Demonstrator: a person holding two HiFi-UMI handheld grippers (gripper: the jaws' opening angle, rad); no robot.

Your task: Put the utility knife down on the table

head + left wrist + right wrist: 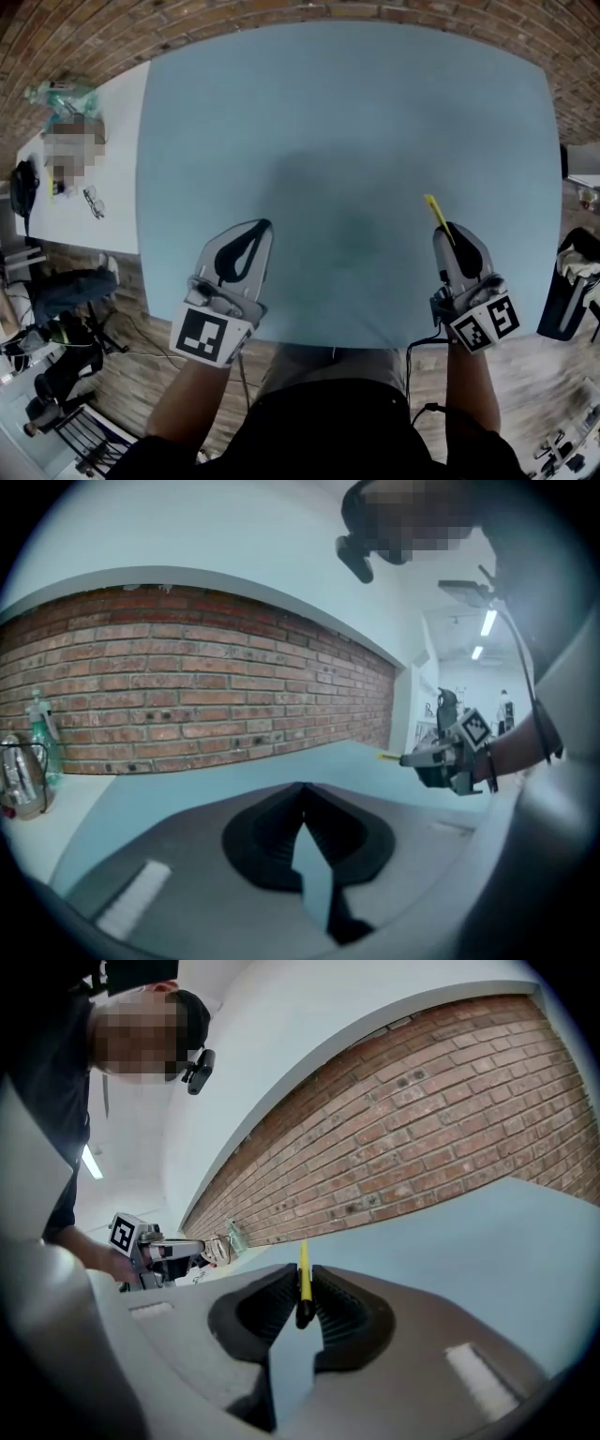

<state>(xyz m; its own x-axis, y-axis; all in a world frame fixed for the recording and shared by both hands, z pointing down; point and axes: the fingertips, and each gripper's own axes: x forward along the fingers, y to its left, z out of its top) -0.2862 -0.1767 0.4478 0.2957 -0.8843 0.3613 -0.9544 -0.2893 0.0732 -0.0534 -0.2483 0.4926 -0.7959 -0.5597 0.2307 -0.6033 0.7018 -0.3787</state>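
The right claw [302,1286] is clamped on the knife [304,1260], which juts ahead of its jaws, seemingly above the table [328,112]. Lower it level before releasing. The left claw [302,795] is closed and empty.

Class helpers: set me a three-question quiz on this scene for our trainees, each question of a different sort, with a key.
1. Multiple choice: which hand's tool grips the yellow utility knife? A the left; B the right; C neither.
2. True or false: the left gripper has its jaws together with nothing between them.
3. Fill in the gap: beyond the far edge of the table stands a ___ wall.

Key: 1 B, the right gripper is closed on it; 2 true; 3 brick.
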